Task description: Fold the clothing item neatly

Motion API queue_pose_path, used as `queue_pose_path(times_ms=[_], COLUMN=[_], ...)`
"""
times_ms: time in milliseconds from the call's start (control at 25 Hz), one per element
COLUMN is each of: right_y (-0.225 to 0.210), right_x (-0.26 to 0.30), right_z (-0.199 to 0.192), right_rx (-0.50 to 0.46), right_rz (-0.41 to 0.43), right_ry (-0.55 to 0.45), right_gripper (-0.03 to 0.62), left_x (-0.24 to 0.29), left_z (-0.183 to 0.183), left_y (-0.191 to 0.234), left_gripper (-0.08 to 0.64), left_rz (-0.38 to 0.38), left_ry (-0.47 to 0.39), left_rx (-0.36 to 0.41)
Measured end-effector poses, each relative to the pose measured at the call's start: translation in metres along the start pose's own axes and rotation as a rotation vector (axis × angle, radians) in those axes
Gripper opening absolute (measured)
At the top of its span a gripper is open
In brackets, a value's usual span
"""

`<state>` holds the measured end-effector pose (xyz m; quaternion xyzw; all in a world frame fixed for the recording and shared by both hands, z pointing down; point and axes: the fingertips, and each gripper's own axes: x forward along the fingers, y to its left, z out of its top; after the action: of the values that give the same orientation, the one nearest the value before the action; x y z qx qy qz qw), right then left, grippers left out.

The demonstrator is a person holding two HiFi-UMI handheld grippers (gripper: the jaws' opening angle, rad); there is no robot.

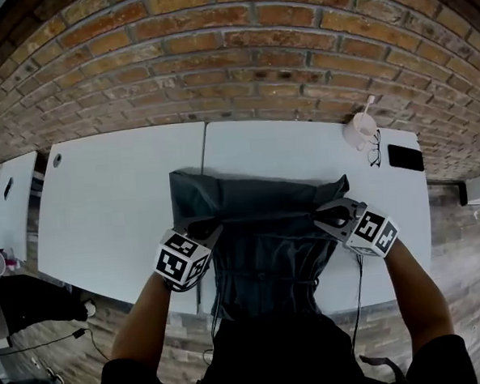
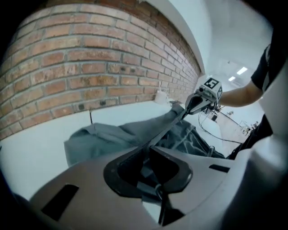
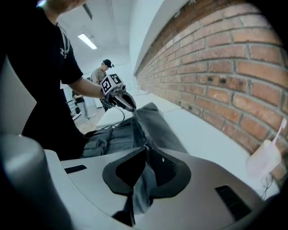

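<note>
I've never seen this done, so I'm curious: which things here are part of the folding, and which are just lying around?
In use: grey garment, pinched by the left gripper and the right gripper; white table under it.
Lying about: white cup, glasses, black phone, at the table's far right.

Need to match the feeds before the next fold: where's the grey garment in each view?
Head view: garment, centre, on the white table.
Left gripper view: garment, centre, running from the shut jaws up to the right.
Right gripper view: garment, centre, running from the shut jaws up to the left.
Shared landmark: brick wall behind the table.
</note>
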<state>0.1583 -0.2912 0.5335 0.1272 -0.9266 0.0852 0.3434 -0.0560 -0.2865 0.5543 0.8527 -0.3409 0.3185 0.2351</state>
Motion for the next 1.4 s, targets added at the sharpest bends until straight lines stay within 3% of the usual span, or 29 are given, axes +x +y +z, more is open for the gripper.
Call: queue_pose_path(times_ms=[80,200,320,400,520,640,880,1040,1160,1400], right_y=[0.017,0.038,0.045,0.034,-0.005,-0.031,-0.048,-0.064,-0.073,-0.082], right_x=[0.017,0.031,0.019,0.005,-0.008,0.003,0.023,0.019,0.02,0.021], right_z=[-0.035,-0.072,-0.058,-0.029,0.003,-0.003,-0.056,-0.09,-0.104,-0.107], right_rx=[0.063,0.107,0.105,0.139,0.175,0.179,0.166,0.229,0.316,0.359], right_rz=[0.056,0.114,0.111,0.065,-0.089,-0.193,-0.295,-0.322,-0.304,-0.275], right_ry=[0.106,0.24,0.193,0.076,-0.042,0.017,0.233,0.308,0.297,0.225], right_gripper=[0.034,0.162,0.17,0.17,0.17,0.17,0.175,0.213,0.222,0.225], left_x=[0.013,0.018,0.002,-0.01,-0.012,0.001,0.038,0.058,0.053,0.048], left_z=[-0.036,-0.06,-0.049,-0.033,-0.006,0.021,0.06,0.026,-0.013,-0.034], left_y=[-0.005,-0.007,-0.006,-0.002,0.008,0.018,0.042,0.081,0.099,0.099], left_gripper=[0.038,0.111,0.129,0.129,0.129,0.129,0.129,0.129,0.129,0.129], left_rz=[-0.013,0.006,0.033,0.052,0.079,0.11,0.127,0.191,0.233,0.272], left_ry=[0.092,0.152,0.111,0.063,0.008,-0.014,-0.025,0.12,0.204,0.168], left_rx=[-0.035,-0.049,-0.022,-0.006,0.01,0.05,0.053,0.0,-0.081,-0.147])
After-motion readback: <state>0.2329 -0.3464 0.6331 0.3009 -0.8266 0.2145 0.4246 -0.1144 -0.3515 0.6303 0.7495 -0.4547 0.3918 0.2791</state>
